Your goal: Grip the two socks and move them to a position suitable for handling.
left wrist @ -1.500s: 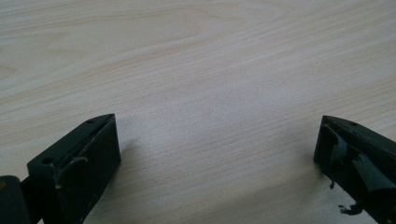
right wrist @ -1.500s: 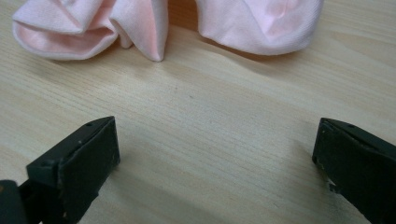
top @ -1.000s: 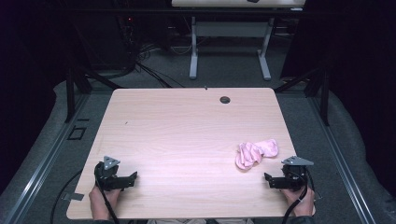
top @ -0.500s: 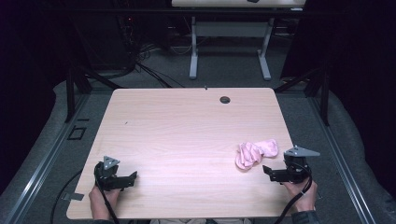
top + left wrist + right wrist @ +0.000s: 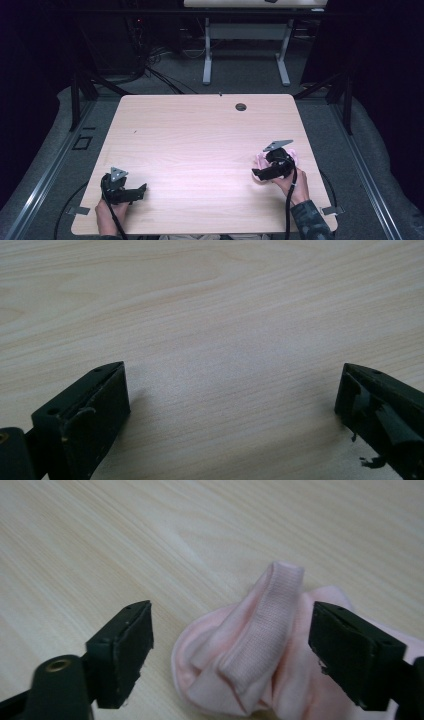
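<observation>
While the pink sock [image 5: 260,655] lies crumpled between your right gripper's [image 5: 230,650] jaws, nothing is pinched yet: the pads stand off the fabric on both sides. Those jaws have just been closing, with the sock between them, and they are still fairly wide. The ribbed cuff band runs up the middle of the gap, its folded end pointing away from you, ahead of the jaw tips and slightly toward the farther jaw; the sock's long axis looks roughly in line with the jaws, though the bunching makes this hard to tell. Most of the bulk sits nearer the jaw at the view's right. The risk I see: closing from here may catch only the raised cuff fold, so the rest drags or slips free, or the low jaw may scrape the table [image 5: 200,135] and push the sock instead of gripping it. Your left gripper [image 5: 131,191] rests on bare wood, jaws spread wide, holding nothing.
</observation>
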A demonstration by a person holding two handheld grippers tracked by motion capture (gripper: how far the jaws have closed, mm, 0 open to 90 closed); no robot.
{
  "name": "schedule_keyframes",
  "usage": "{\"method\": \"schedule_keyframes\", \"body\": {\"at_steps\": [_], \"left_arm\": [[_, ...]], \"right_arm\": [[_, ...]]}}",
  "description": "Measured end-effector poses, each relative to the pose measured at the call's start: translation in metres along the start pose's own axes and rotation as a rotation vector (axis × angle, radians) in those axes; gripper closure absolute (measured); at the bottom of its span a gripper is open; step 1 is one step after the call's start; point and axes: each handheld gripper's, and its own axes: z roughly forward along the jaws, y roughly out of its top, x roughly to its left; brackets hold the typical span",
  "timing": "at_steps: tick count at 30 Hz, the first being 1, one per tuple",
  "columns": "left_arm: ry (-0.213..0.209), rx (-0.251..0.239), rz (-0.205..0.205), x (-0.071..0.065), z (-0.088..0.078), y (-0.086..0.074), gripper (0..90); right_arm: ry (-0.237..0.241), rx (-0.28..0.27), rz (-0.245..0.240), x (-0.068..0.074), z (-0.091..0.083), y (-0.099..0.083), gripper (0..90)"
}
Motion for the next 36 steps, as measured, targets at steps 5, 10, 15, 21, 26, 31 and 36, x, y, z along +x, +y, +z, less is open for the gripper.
{"method": "schedule_keyframes", "body": {"at_steps": [5,10,15,21,26,31,36], "left_arm": [[0.000,0.000,0.000,0.000,0.000,0.000,0.8],[0.000,0.000,0.001,0.000,0.000,0.000,0.9],[0.001,0.000,0.001,0.000,0.000,0.000,0.9],[0.002,0.001,0.003,0.000,0.000,0.000,1.1],[0.003,0.001,0.003,0.000,0.000,0.000,1.2],[0.001,0.001,0.003,0.000,0.000,0.000,1.3],[0.002,0.001,0.003,0.000,0.000,0.000,1.4]], "right_arm": [[-0.060,0.068,-0.029,0.006,0.015,0.004,46.5],[-0.076,0.125,-0.049,0.010,0.025,0.003,62.3],[-0.061,0.077,-0.027,0.009,0.020,0.002,77.0],[0.001,-0.035,0.011,0.015,-0.008,0.006,77.7],[0.083,-0.140,-0.013,0.036,-0.049,0.014,77.7],[0.191,-0.174,-0.057,0.066,-0.066,0.016,77.7],[0.322,-0.161,-0.106,0.101,-0.060,0.011,77.6]]}}
